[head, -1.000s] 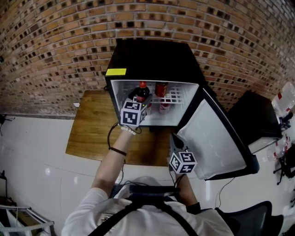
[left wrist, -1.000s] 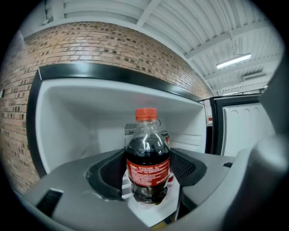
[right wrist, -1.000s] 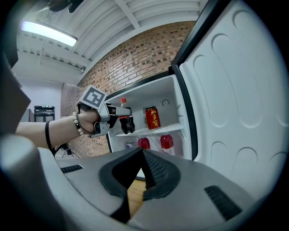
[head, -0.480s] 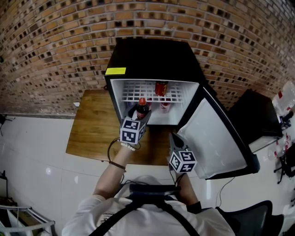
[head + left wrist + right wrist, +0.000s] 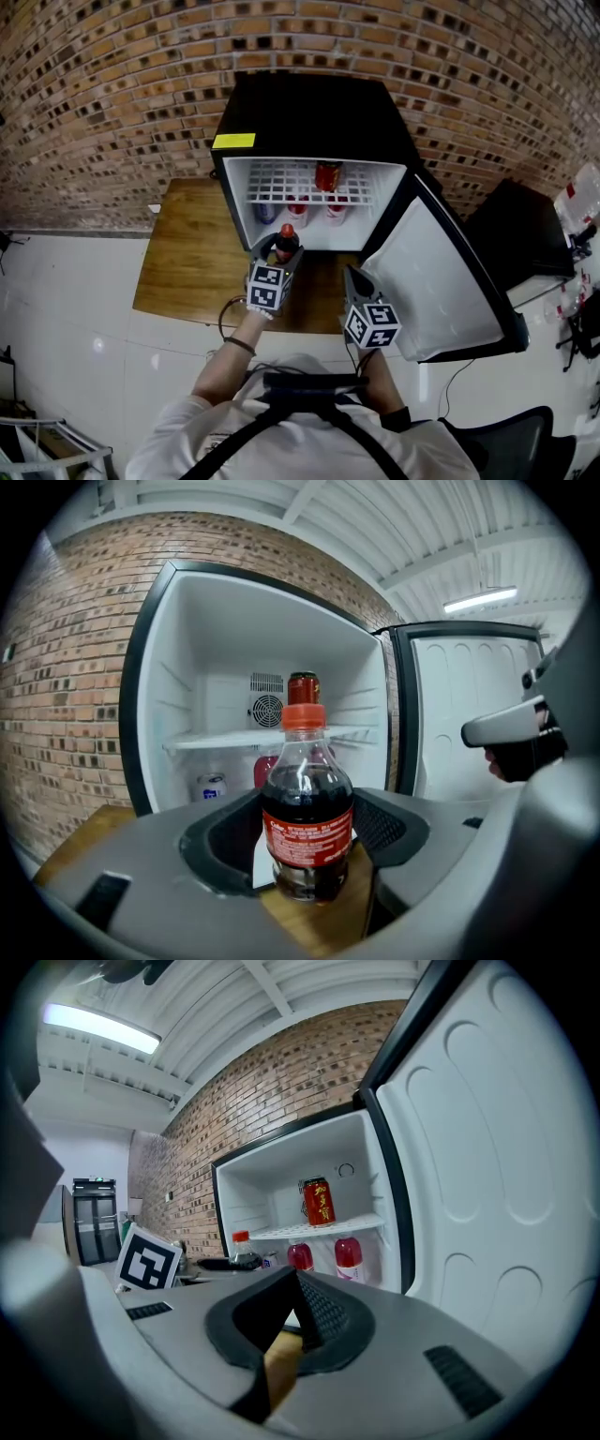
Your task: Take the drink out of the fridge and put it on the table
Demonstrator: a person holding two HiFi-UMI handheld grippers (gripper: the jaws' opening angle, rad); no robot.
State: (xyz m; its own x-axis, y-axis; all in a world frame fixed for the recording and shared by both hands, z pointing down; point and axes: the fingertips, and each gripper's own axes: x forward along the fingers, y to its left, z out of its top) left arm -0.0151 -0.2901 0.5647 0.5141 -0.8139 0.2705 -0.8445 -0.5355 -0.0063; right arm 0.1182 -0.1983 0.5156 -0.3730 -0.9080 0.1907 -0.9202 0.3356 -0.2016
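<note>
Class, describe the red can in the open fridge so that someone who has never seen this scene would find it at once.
Find the black fridge standing open against the brick wall, then its upper wire shelf. The red can stands there alone, right of centre. Unlike the red bottles on the level below, it is a can with yellow lettering.

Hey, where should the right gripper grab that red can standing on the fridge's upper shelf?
Grip the red can around the middle of its round body, coming in level from the front through the open door. It stands upright, alone on the wire shelf, so both sides are free. The right gripper is shut and must open first.
</note>
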